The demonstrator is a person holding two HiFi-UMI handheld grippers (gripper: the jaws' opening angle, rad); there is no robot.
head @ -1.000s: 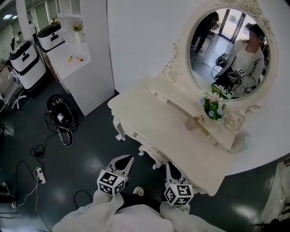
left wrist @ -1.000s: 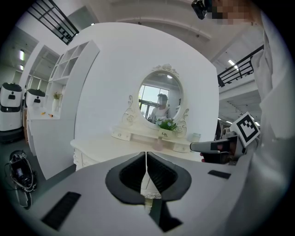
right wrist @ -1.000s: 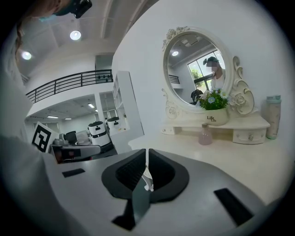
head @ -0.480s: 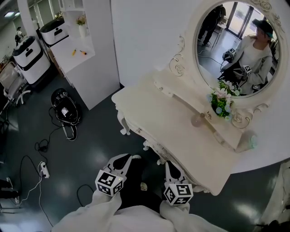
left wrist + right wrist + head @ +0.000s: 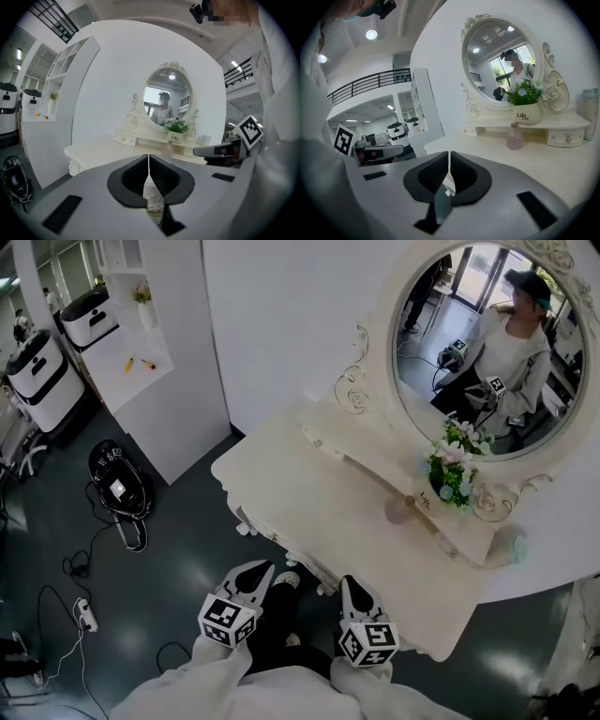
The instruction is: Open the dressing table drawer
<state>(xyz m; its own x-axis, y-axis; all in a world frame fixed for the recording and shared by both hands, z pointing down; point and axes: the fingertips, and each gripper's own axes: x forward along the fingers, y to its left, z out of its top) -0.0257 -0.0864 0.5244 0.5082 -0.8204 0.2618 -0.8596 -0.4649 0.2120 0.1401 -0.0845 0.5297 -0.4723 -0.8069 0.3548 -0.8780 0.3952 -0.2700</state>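
head view. looks steeply down on the dressing table (image 5: 309, 507), with its pale surface bare on the near side. mirror (image 5: 487, 343), flower pot (image 5: 448, 474) and pink bottle (image 5: 398, 510) kept back toward the wall, leaving the front edge free to work at. drawer (image 5: 305, 570) closed, set in the carved front just under that edge. left gripper (image 5: 263, 568) and right gripper (image 5: 347, 582) held side by side, low and close to the body, both aimed at that front but apart from it. probably a ready stance before the reach.

left gripper view. fingers (image 5: 133, 176) pressed together with nothing between them. through the narrow gap below the tips, a strip of the drawer front with what looks like a small knob. seems lined up on it for that reason, yet not touching. right gripper visible at the right edge, level alongside.

right gripper view. fingers (image 5: 464, 177) clenched tip to tip here too, gripping nothing. pointed higher, across the surface toward the pink bottle and flower pot rather than down at the front. judged from this, not the one leading. opening not yet begun: would call for parting the fingers and closing on the knob.
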